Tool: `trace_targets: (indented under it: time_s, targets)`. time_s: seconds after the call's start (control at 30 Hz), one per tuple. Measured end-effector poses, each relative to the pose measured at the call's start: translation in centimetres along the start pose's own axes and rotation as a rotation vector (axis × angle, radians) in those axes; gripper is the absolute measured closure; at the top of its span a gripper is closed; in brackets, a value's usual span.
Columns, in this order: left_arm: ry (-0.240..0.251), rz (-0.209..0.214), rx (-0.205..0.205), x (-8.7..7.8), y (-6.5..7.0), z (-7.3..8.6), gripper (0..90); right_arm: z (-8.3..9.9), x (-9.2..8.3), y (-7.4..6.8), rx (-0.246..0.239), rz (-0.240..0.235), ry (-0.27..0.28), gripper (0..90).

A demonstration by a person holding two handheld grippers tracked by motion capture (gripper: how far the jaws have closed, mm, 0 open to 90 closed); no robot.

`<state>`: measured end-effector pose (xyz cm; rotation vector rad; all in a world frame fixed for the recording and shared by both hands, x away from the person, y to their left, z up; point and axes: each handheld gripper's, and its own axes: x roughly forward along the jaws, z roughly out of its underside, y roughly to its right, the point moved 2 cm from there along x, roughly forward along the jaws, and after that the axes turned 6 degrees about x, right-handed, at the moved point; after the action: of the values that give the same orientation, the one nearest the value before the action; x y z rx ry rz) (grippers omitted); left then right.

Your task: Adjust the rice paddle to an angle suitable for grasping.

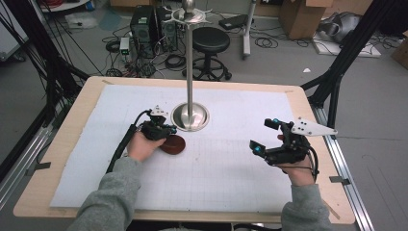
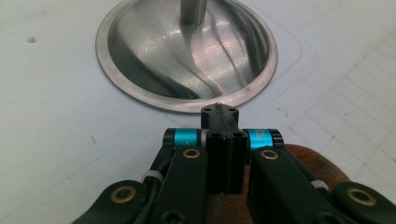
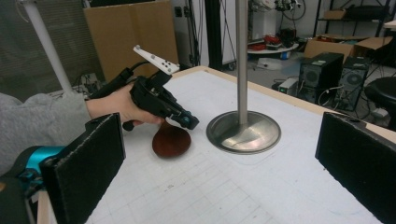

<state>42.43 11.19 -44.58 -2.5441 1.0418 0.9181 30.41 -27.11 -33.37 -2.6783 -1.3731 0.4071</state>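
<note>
The left gripper (image 1: 166, 131), jaws pressed together and empty, hovers over the brown wooden disc (image 1: 173, 144) lying mid-bench beside the metal stand (image 1: 190, 117). Picking it up looks next: spread, then pinch. The right gripper (image 1: 264, 137) waits spread near the right edge.

Grey sleeves (image 1: 111, 199), black cyan-trimmed tongs (image 1: 260, 137)

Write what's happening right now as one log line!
left gripper: shut, above brown wooden disc | right gripper: open, empty | metal stand: upright on table
</note>
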Motion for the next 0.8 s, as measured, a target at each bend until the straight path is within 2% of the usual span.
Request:
trace_targets:
  time_s: [0.07,0.23,0.5,0.8]
  targets:
    - [-0.012,0.007,-0.004,0.1,-0.1,0.1,89.4,-0.1,-0.1,-0.1,-0.001,-0.017,0.016,0.1]
    - [-0.005,0.014,-0.004,0.2,0.2,0.0,89.4,-0.1,0.0,-0.1,-0.001,-0.015,0.012,0.1]
    - [-0.028,0.027,0.001,0.8,0.6,-0.2,89.4,-0.1,0.0,-0.2,0.005,-0.034,0.022,0.1]
    - [-0.056,0.029,-0.026,1.3,0.4,-0.2,89.4,-0.1,0.1,-0.3,0.014,-0.041,0.018,0.1]
